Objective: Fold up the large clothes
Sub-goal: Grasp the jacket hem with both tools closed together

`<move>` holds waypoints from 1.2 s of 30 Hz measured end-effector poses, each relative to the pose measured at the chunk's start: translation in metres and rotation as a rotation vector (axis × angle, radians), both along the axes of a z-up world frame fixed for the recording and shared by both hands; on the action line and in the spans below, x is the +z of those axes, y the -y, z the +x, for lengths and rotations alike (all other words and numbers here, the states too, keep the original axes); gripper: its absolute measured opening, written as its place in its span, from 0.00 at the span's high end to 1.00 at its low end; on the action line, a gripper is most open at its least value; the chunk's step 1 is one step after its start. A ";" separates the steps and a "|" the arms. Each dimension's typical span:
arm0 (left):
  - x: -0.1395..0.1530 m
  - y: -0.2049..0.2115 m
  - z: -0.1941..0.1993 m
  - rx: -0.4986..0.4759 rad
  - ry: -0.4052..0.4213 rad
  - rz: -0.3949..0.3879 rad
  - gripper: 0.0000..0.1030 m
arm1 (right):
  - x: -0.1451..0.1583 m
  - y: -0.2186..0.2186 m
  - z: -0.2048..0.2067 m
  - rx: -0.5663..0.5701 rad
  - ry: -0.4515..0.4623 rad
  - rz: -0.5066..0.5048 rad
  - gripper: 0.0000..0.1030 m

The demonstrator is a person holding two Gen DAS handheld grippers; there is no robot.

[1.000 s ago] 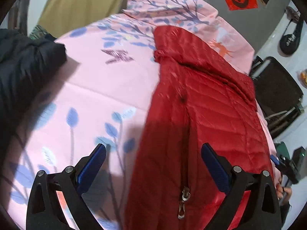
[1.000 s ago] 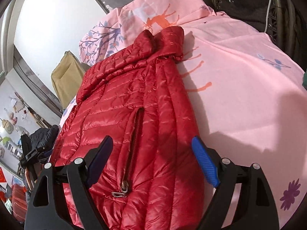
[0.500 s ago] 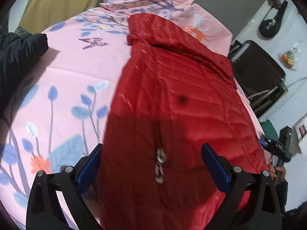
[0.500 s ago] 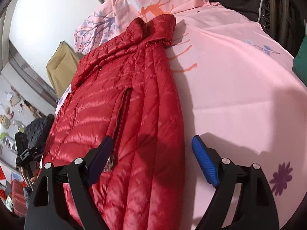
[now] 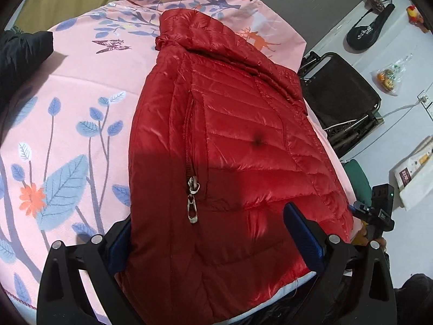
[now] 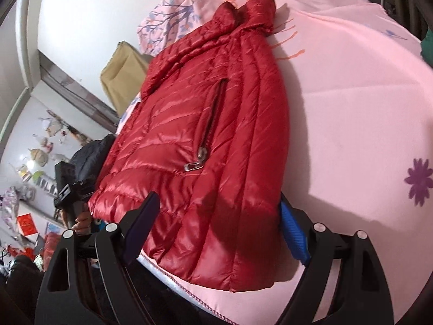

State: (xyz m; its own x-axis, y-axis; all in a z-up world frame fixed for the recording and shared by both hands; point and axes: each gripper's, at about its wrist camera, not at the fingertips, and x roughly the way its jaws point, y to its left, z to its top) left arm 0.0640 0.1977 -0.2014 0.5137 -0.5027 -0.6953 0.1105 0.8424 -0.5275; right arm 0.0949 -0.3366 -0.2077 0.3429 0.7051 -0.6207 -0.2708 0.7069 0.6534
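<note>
A red quilted down jacket (image 5: 230, 140) lies flat on a pink floral bedsheet (image 5: 67, 103), collar at the far end and hem at the near edge of the bed. It also shows in the right wrist view (image 6: 216, 135). My left gripper (image 5: 213, 233) is open, its jaws straddling the jacket's hem corner near a pocket zipper pull (image 5: 192, 203). My right gripper (image 6: 216, 227) is open, its jaws straddling the other hem corner. Neither gripper holds the fabric.
A dark garment (image 5: 19, 54) lies on the bed's left side. A black folding chair (image 5: 341, 100) stands beyond the bed on the right. A tan cushion (image 6: 121, 73) leans on the wall.
Both grippers have pulled back toward the near bed edge and lowered over the jacket's hem. The jacket now lies between each pair of jaws.
</note>
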 end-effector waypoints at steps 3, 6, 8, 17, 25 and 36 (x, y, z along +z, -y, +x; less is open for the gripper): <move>-0.001 0.002 0.002 0.001 0.010 -0.002 0.04 | -0.001 -0.009 0.001 0.018 0.008 0.001 0.31; -0.001 0.006 0.001 -0.017 0.021 0.002 0.04 | -0.001 -0.021 0.001 0.034 0.027 -0.029 0.40; 0.000 0.009 -0.001 -0.035 0.027 0.006 0.05 | -0.001 -0.024 0.001 0.049 0.032 -0.043 0.44; 0.006 -0.003 0.000 0.001 0.032 0.003 0.59 | 0.001 -0.022 0.005 0.042 0.036 0.038 0.71; 0.019 0.001 -0.001 -0.014 0.066 0.010 0.68 | 0.012 -0.022 0.007 0.048 0.064 0.071 0.72; -0.001 0.000 -0.003 -0.019 -0.002 0.054 0.43 | 0.002 -0.023 0.003 0.056 0.020 0.057 0.67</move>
